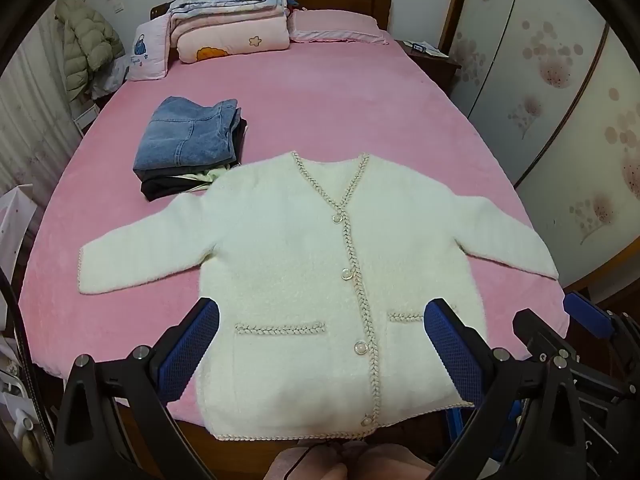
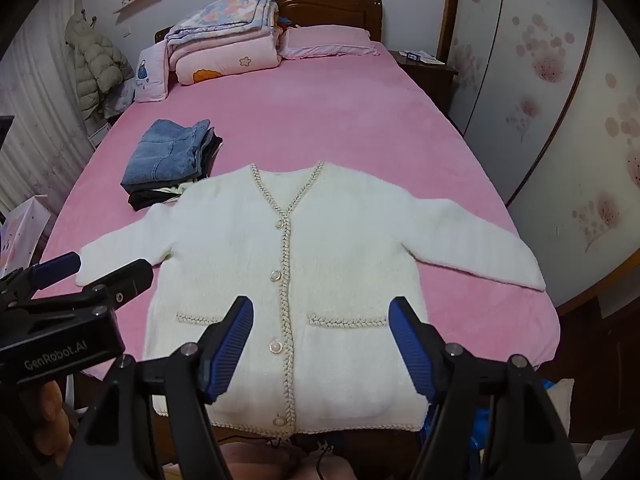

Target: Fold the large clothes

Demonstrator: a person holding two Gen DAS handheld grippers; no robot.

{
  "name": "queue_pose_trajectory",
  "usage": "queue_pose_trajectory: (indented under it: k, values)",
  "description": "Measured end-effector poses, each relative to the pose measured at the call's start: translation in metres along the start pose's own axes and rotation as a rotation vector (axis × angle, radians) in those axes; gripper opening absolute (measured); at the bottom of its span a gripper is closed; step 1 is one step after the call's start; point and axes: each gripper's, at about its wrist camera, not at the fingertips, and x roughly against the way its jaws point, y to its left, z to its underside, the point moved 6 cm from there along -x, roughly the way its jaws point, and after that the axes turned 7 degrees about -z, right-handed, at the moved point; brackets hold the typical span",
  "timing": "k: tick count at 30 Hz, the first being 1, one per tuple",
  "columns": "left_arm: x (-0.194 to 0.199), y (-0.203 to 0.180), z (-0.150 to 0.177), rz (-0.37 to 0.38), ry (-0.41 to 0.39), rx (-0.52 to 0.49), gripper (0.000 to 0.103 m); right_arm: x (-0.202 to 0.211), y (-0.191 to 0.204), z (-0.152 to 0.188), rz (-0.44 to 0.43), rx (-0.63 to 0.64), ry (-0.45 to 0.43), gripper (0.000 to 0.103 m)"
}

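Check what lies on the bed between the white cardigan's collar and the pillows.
Only bare pink bedsheet lies between the white cardigan and the pink pillow; the folded jeans sit off left. Both wrist views show it.

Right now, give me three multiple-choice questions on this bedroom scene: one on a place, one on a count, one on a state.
1. Where is the folded blue denim stack?
A. beyond the cardigan's left-hand sleeve
B. on the pillow
C. on the floor

2. How many round buttons show on the fluffy white cardigan?
A. two
B. four
C. six

3. How does the cardigan lie on the pink bed?
A. folded in half
B. spread flat, sleeves out
C. crumpled

Answers: 1 A, it sits past that sleeve; 2 B, four down the braided front; 3 B, both sleeves extend sideways.
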Motion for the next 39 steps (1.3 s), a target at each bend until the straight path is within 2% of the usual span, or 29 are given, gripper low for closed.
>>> queue_pose_trajectory:
  k: [12,15,23,39]
  values:
    - [-0.002,0.014,-0.004,0.009,-0.014,-0.005,0.102,0.002,0.002,0.002,-0.016,0.009,-0.017,0.071]
    - [0.0,0.003,0.002,-0.002,-0.025,-0.02,0.102,0.007,0.005,0.0,-0.006,0.004,-0.028,0.071]
    - [0.004,0.003,0.005,0.0,-0.034,-0.036,0.102,0.011,0.004,0.004,-0.004,-0.005,-0.032,0.071]
    - [0.005,0.005,0.008,0.04,-0.031,-0.054,0.101,0.013,0.007,0.007,0.01,-0.035,-0.035,0.071]
